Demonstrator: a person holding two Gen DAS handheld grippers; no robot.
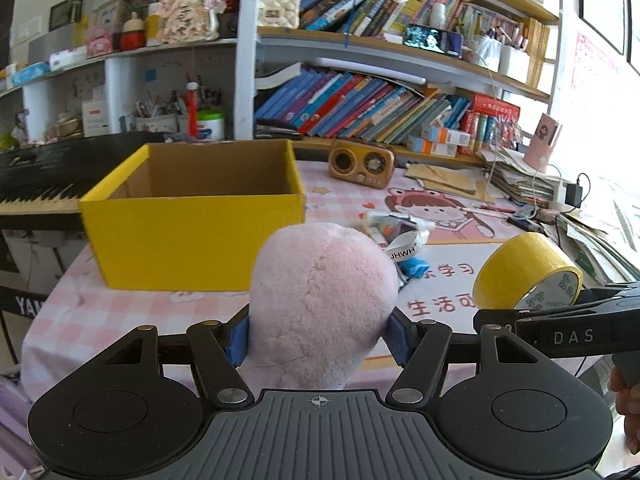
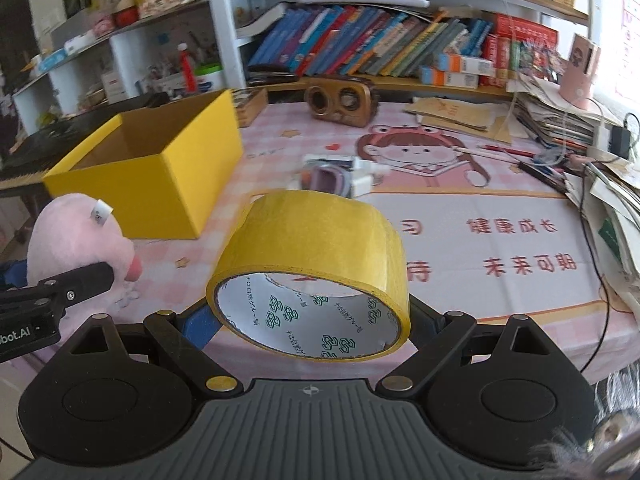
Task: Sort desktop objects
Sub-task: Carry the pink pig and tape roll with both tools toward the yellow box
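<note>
My left gripper (image 1: 318, 334) is shut on a pink plush toy (image 1: 320, 300) and holds it above the pink tablecloth (image 1: 120, 316), in front of the open yellow cardboard box (image 1: 192, 236). The toy also shows at the left of the right wrist view (image 2: 76, 240). My right gripper (image 2: 310, 320) is shut on a yellow tape roll (image 2: 312, 248), held above the cloth to the right of the toy; the roll also shows in the left wrist view (image 1: 528, 272). The box (image 2: 160, 184) looks empty inside. Small items (image 2: 340, 176) lie on the cloth beyond the roll.
A wooden retro radio (image 1: 361, 163) stands behind the box. Shelves of books (image 1: 360, 108) line the back. Stacked papers and cables (image 2: 560, 128) crowd the right side. A black keyboard (image 1: 40, 184) sits left of the box. Pens (image 2: 504, 150) lie at the right.
</note>
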